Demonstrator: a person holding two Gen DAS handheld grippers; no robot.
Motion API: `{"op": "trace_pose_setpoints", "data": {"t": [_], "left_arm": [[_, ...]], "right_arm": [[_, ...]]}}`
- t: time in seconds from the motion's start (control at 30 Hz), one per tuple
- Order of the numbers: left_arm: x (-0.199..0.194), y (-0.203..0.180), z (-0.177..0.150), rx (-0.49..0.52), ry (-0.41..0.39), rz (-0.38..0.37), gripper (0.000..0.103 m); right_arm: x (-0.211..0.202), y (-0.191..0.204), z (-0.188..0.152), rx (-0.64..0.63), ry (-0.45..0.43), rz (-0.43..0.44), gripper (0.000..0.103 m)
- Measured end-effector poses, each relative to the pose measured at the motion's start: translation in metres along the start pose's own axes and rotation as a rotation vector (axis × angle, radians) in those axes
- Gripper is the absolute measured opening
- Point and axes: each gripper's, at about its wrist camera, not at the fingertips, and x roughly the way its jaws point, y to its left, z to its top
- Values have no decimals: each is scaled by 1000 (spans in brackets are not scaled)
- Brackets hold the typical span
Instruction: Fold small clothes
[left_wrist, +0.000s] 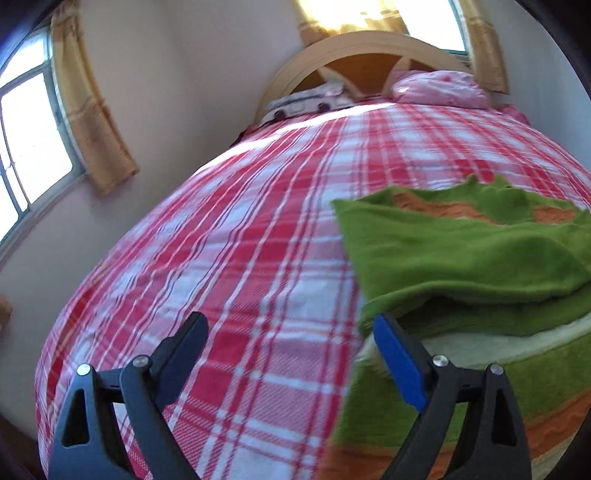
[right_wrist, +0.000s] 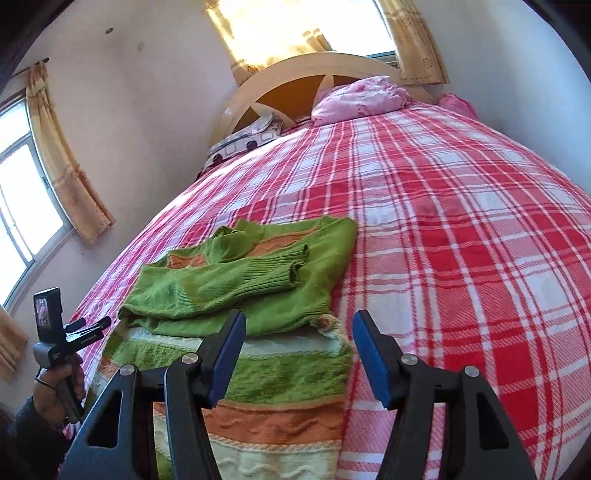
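No legible text, label, brand, number or sign appears in either view. The one trace of lettering is a short white line of print on the dark body of the handheld left tongs (right_wrist: 88, 328), seen at the lower left of the right wrist frame; it is too small and blurred to read. A faint mark also sits on the grey handle just below it, equally unreadable. The small screen on the camera (right_wrist: 46, 308) mounted above that handle shows only a blur of colour, no characters.
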Motion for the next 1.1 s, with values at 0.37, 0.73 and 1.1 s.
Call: {"op": "trace_pose_setpoints", "data": {"t": [0.37, 0.73, 1.1], "left_arm": [[6, 9, 8, -105, -13, -90, 96], [45, -33, 14, 42, 92, -130, 102], [31, -29, 6, 24, 88, -164, 103]], "right_arm": [[76, 15, 40, 12, 136, -55, 54], [99, 40, 25, -172, 195, -118, 4], [50, 40, 17, -302, 74, -252, 2]]}}
